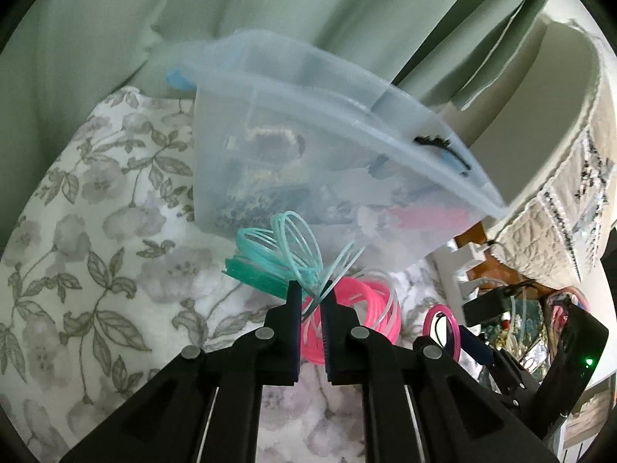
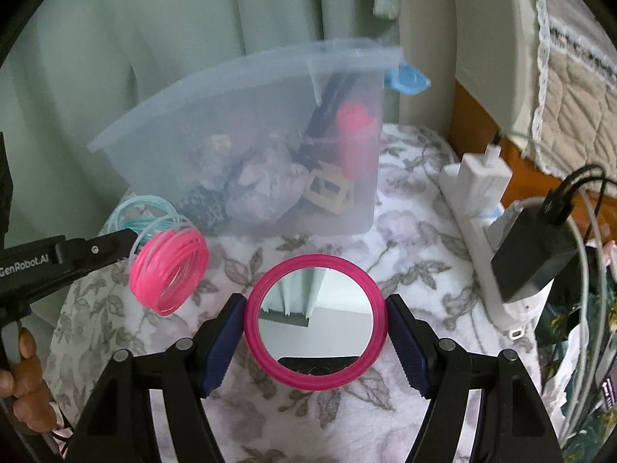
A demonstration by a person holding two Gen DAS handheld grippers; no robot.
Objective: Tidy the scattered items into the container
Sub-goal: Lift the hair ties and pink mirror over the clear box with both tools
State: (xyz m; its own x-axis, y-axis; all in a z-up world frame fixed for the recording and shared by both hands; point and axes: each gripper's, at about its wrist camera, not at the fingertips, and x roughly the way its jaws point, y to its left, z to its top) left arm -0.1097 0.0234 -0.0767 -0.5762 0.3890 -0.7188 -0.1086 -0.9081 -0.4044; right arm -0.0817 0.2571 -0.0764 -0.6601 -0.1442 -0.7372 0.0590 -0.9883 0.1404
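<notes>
My left gripper (image 1: pixel 312 298) is shut on thin strands of plastic cord. A teal cord coil (image 1: pixel 277 258) and a pink cord coil (image 1: pixel 366 308) hang tangled at its tips, in front of the translucent plastic container (image 1: pixel 308 154). The right wrist view shows the same gripper (image 2: pixel 129 249) entering from the left with the pink coil (image 2: pixel 167 270) and the teal coil (image 2: pixel 144 212). My right gripper (image 2: pixel 314 301) is shut on a round mirror with a pink rim (image 2: pixel 314 320), one pad on each side of the rim. The container (image 2: pixel 250 135) stands behind it, holding several items.
A floral cloth (image 2: pixel 347 416) covers the surface. A white power strip (image 2: pixel 474 200) with a black adapter (image 2: pixel 536 247) and cables lies at the right edge. Green curtains (image 2: pixel 173 38) hang behind the container. A person's hand (image 2: pixel 23 370) holds the left gripper's handle.
</notes>
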